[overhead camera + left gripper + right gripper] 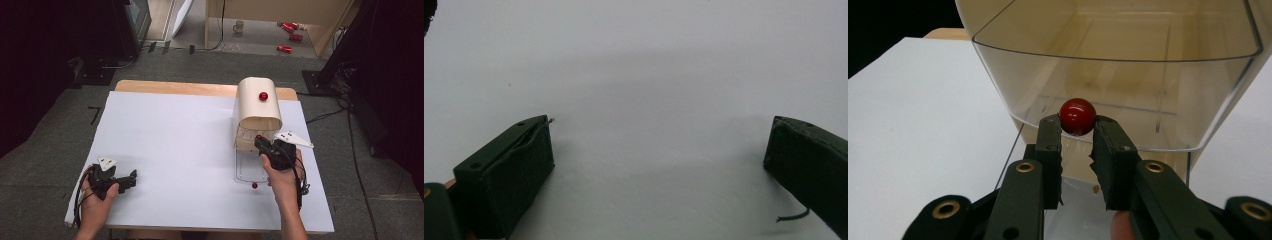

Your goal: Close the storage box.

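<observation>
A box with a cream roll-top hood [257, 105] stands at the table's far right, with a red knob [263, 96] on its top. Below the hood a clear curved cover [1118, 75] hangs over the box's mouth. My right gripper [259, 140] reaches into that mouth. In the right gripper view the right gripper [1077, 128] is shut on a small red ball knob [1077, 116] at the clear cover's lower edge. My left gripper [131, 178] rests at the front left over the white tabletop. The left gripper [659, 145] is open, with nothing between its jaws.
A clear flat panel [248, 167] lies on the table in front of the box, with another red ball [254, 185] at its near edge. The white sheet [175, 150] covers the wooden table. On the floor behind are red cans [290, 35] and a mug [239, 26].
</observation>
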{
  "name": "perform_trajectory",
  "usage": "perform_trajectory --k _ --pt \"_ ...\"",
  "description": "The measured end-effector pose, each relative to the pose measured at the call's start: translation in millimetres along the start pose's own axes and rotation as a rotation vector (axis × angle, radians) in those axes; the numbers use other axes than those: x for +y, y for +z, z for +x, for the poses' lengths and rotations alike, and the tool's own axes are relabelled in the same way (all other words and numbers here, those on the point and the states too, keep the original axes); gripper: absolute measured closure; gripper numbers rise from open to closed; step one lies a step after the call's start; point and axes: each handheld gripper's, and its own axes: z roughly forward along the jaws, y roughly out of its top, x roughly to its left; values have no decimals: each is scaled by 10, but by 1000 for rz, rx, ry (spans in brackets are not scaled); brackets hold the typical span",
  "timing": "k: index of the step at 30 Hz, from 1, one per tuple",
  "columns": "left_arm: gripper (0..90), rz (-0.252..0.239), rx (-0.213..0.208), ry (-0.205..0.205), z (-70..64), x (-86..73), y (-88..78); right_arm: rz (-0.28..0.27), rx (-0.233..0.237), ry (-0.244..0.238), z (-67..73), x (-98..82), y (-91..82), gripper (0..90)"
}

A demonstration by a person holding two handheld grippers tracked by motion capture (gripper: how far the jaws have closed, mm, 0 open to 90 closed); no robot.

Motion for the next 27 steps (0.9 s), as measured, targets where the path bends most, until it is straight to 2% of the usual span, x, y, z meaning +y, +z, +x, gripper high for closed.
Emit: perform_trajectory --k 2,3,4,6,10,12,19,27 --pt "0 0 0 0 0 0 0 1 -5 -3 4 -10 -4 725" --pt "0 0 0 0 0 0 0 5 -5 -8 4 -18 -5 676" --pt "0 0 0 0 0 -1 0 6 3 -8 1 -25 -8 616" --pt "0 -1 0 0 0 -1 -1 7 18 1 -11 -53 -23 395" --pt "0 0 0 0 0 0 0 20 -23 6 -33 -120 -85 164" --pt "0 -1 0 -1 0 0 0 27 -42 1 -46 -169 -143 138" --pt "0 0 -1 -2 -1 0 0 23 -81 24 -132 -437 -366 134" --pt "0 1 0 -1 0 1 1 47 -106 30 -155 -758 -480 134"
